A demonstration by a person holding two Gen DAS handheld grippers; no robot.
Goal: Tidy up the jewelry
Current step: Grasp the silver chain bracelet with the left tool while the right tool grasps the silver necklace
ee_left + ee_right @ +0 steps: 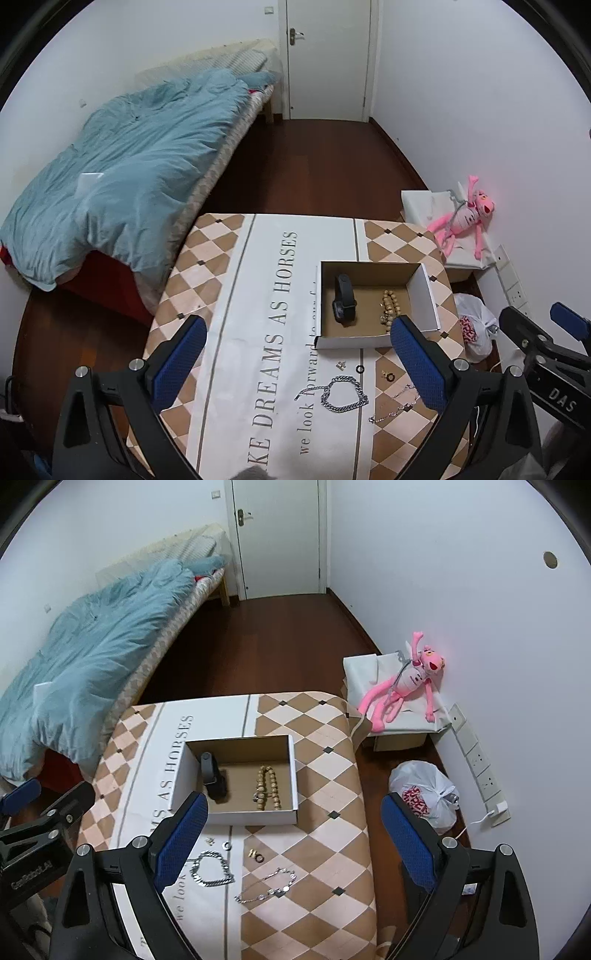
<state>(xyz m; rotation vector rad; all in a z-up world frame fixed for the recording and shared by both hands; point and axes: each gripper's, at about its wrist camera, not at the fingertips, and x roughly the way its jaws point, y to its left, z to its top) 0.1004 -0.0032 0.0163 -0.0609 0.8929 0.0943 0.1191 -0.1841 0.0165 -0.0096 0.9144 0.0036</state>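
Observation:
An open cardboard box (pixel 428 295) (pixel 293 775) sits on the table and holds a black smartwatch (pixel 343 299) (pixel 213 775) and a tan bead bracelet (pixel 389 306) (pixel 267 786). In front of it lie a thick silver chain (pixel 343 393) (pixel 212 869), a thin silver chain (pixel 395 408) (pixel 267 886), a black ring (pixel 360 368) (pixel 226 845), small earrings (pixel 341 364) (pixel 210 840) and a gold and black ring pair (pixel 388 376) (pixel 256 854). My left gripper (pixel 299 365) is open above the chains. My right gripper (pixel 295 842) is open and empty above the table's right part.
The table (pixel 207 258) (pixel 325 723) has a checked cloth with printed text. A bed with a blue duvet (pixel 129 166) (pixel 92 657) is on the left. A pink plush toy (pixel 406 679) on a white box and a plastic bag (pixel 424 794) are on the right.

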